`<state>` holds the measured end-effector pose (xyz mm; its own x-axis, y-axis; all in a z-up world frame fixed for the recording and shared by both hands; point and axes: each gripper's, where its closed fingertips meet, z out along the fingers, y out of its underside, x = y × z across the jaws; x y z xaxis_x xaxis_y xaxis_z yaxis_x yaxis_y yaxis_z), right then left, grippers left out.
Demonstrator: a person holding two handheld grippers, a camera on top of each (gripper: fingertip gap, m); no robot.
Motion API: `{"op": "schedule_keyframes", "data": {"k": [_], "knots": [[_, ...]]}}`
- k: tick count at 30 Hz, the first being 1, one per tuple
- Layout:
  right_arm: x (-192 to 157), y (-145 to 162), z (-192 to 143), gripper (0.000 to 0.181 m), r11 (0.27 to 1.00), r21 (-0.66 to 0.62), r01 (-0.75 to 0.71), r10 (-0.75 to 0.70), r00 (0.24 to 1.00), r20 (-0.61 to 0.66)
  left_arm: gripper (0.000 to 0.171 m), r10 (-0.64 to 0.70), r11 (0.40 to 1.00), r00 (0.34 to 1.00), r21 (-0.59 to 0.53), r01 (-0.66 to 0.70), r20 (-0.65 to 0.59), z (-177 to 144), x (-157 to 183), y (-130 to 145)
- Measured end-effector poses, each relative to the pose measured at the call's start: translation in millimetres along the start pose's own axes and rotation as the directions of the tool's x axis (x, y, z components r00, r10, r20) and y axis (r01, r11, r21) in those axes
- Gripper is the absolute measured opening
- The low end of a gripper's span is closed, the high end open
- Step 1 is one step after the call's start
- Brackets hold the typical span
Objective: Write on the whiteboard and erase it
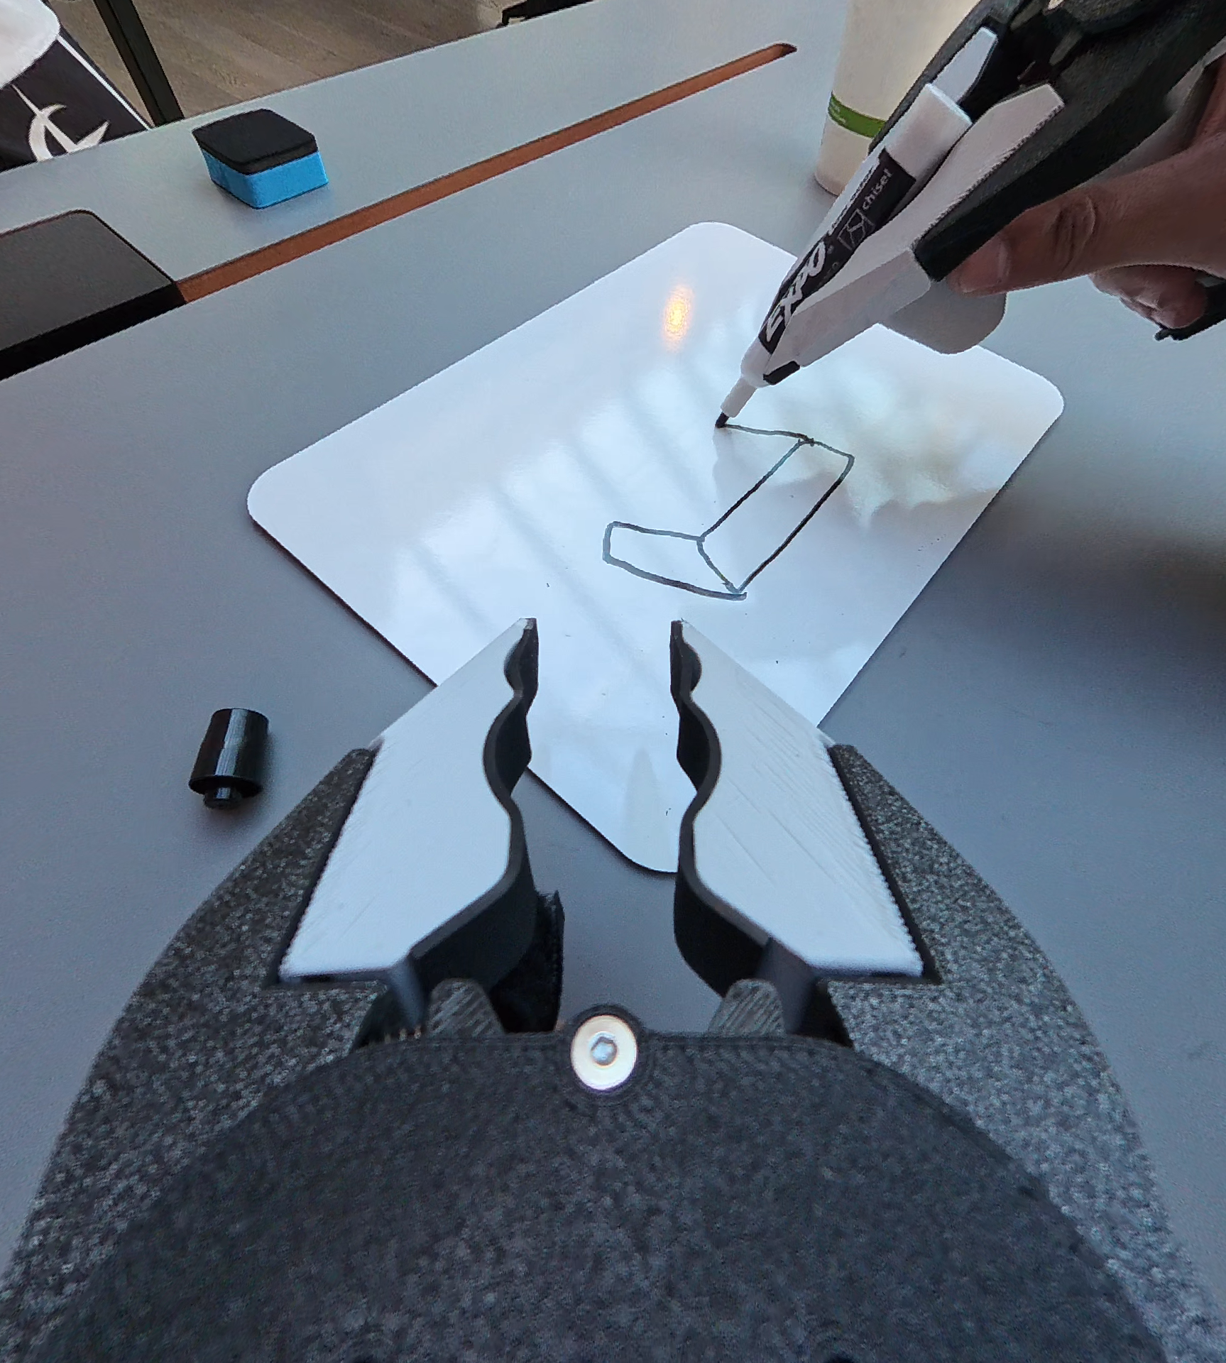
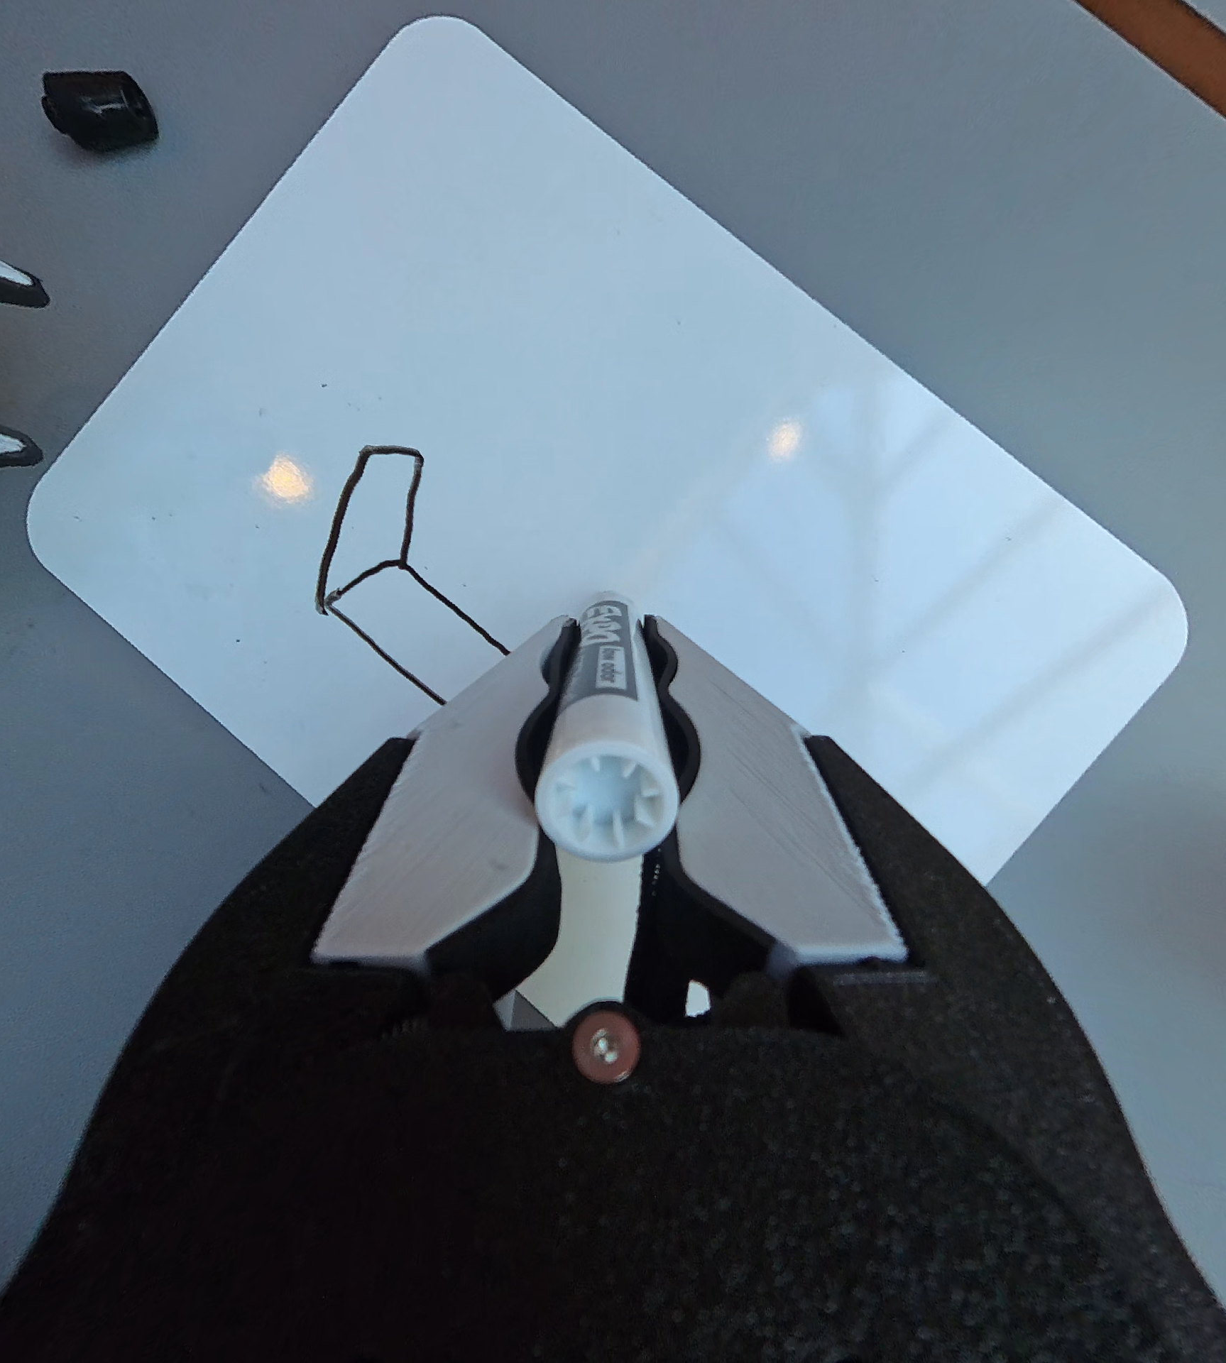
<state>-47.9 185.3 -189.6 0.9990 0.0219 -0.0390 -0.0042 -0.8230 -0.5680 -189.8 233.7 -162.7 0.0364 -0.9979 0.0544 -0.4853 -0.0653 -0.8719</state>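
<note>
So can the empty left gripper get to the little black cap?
Probably yes. The left gripper is open and empty, and the cap lies alone on the table just beside its fingers.

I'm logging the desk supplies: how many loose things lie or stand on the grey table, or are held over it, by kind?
Whiteboard: 1
Marker, held in the right gripper: 1
Black marker cap: 1
Blue-and-black eraser: 1
Paper cup: 1
Total: 5

A white marker (image 1: 827, 276) with a black label tilts steeply, tip touching a white board (image 1: 521, 479) beside black outlines (image 1: 728, 516).
</note>
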Motion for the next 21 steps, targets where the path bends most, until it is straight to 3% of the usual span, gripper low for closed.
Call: {"op": "schedule_keyframes", "data": {"k": [21], "knots": [[-23,-17,13,0.018,0.998,-0.015,0.057,-0.056,0.998,0.039,0.036,-0.001,1.000,1.000,0.011,0.001,0.000,-8,7,-2]]}}
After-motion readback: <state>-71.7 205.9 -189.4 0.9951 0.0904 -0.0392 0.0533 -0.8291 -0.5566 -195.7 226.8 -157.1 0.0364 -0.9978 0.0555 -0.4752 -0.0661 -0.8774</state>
